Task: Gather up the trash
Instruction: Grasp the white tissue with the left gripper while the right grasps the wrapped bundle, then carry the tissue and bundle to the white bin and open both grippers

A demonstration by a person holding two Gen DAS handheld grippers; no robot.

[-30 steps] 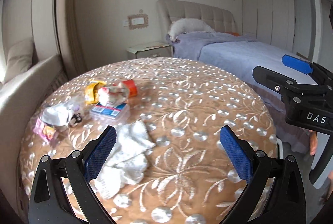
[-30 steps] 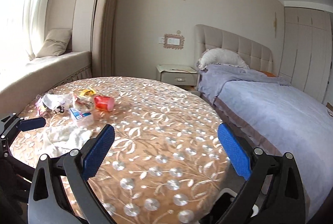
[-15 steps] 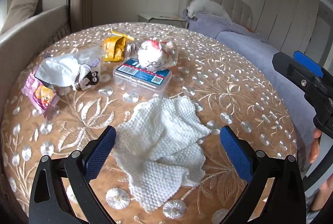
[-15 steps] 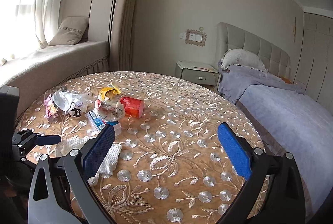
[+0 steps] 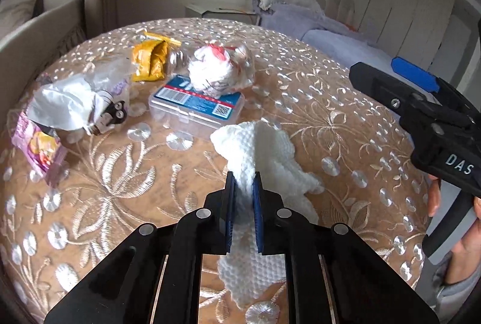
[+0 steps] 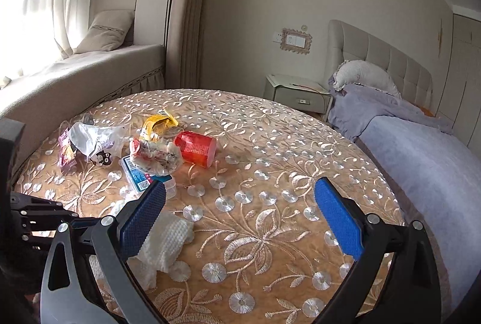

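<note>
A white crumpled paper towel (image 5: 270, 152) lies on the round embroidered table (image 5: 345, 101), near its front edge. My left gripper (image 5: 244, 176) is closing its jaws on a raised fold of it, and the blue pads press the towel. In the right wrist view the towel (image 6: 165, 239) sits behind the left finger of my right gripper (image 6: 240, 188), which is open and holds nothing above the table. Further back lie a clear plastic box (image 5: 195, 107), a crumpled white-and-red wrapper (image 5: 216, 71), a yellow wrapper (image 5: 150, 59), a white bag (image 5: 69, 104), a pink packet (image 5: 39, 146) and a red cup (image 6: 195, 148).
A bed (image 6: 421, 158) with a lilac cover stands right of the table, with a nightstand (image 6: 294, 92) behind it. A cushioned window seat (image 6: 75, 74) runs along the left. A person's hand (image 5: 463, 233) holds the right gripper's handle at the table's right edge.
The left gripper came down over the paper towel and shut on it, bunching it into a ridge. The right gripper moved in over the table, closer to the trash.
</note>
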